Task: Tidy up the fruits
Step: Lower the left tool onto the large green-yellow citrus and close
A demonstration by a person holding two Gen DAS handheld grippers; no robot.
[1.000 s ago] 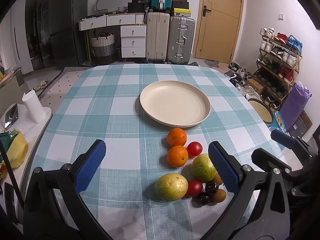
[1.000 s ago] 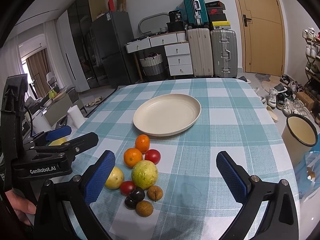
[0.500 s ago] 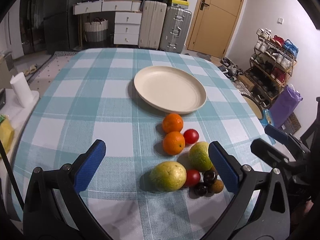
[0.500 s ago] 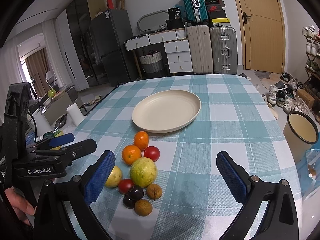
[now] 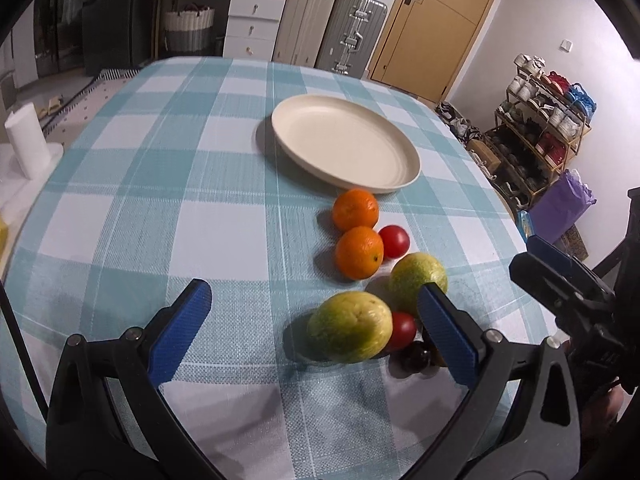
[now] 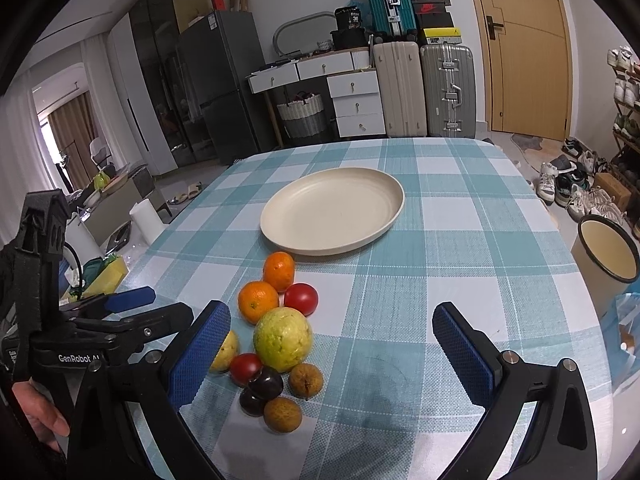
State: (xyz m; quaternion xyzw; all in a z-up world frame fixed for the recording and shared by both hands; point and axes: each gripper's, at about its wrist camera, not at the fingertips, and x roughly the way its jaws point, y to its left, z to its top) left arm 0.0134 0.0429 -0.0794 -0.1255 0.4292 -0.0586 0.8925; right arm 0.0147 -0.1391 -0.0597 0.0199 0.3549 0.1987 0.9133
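The jaws stand wide and hold nothing on the left gripper (image 5: 312, 328); the fruits (image 5: 356, 252) lie near the plate (image 5: 404, 178), none on it. The right gripper (image 6: 332, 344) gapes too, its plate (image 6: 394, 216) bare. Picking has not begun, I think; next, close on one fruit.

The left hand-held gripper (image 6: 132, 298) has white letters on its black body that say "GenRobot". A black box (image 6: 351, 16) far back shows the number "30".
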